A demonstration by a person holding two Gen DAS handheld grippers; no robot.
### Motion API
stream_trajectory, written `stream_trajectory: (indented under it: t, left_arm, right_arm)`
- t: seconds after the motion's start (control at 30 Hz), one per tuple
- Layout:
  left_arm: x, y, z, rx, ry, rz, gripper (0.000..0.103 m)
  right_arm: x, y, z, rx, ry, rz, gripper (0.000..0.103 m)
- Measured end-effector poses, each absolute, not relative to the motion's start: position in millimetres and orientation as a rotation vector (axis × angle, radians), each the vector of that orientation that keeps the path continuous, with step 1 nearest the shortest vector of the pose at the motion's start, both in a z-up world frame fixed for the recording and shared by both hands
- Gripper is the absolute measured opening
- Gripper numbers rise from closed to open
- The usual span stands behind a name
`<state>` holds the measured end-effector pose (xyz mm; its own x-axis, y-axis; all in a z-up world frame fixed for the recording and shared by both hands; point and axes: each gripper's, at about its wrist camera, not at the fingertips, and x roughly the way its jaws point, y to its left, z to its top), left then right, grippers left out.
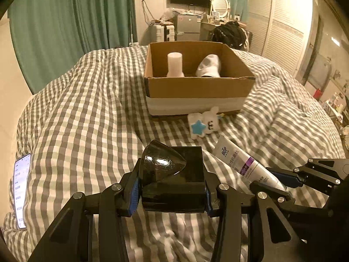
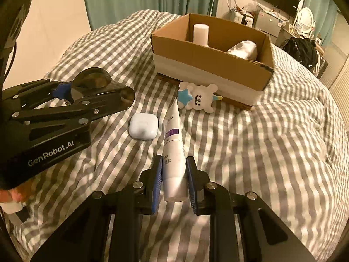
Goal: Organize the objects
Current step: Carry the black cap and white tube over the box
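My left gripper (image 1: 171, 193) is shut on a glossy black block with a dark dome on top (image 1: 172, 174), held above the checked bed; it also shows in the right wrist view (image 2: 102, 87). My right gripper (image 2: 174, 183) is shut on the cap end of a white and purple tube (image 2: 173, 144), also seen in the left wrist view (image 1: 242, 163). A cardboard box (image 1: 196, 87) ahead holds a white bottle (image 1: 175, 64) and a white rolled item (image 1: 209, 66). A white plush toy with a blue star (image 2: 196, 97) lies in front of the box. A white earbud case (image 2: 142, 126) lies on the bed.
A lit phone (image 1: 20, 190) lies on the bed at far left. Green curtains (image 1: 65, 21) hang behind. A desk with a fridge, mirror, monitor and black bag (image 1: 229, 32) stands past the bed. The checked duvet (image 2: 261, 152) is rumpled.
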<state>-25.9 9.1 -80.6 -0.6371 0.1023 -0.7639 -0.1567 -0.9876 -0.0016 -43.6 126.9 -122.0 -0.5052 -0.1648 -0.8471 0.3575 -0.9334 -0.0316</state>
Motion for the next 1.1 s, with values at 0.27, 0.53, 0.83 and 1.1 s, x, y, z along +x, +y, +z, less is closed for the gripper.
stream_trajectory:
  t: [0.27, 0.53, 0.83, 1.1]
  left_arm:
    - [-7.7, 13.6, -65.3, -1.259, 0.091, 2.687, 0.046]
    - [-7.8, 21.4, -28.7, -1.192, 0.105, 2.668, 0.046]
    - [-47.0, 33.4, 30.7, -1.021, 0.145, 2.711, 0.046]
    - [-107.4, 39.2, 59.2, -0.934, 0.145, 2.744, 0.046]
  right_arm:
    - [-22.9, 138.0, -100.8, 1.310, 0.247, -2.507, 0.021]
    - [-18.0, 146.2, -59.6, 1.220, 0.213, -2.552, 0.021]
    - [-42.6, 148.3, -2.3, 1.061, 0.257, -2.632, 0.021]
    - [-100.2, 148.5, 21.2, 0.995, 0.253, -2.660, 0.021]
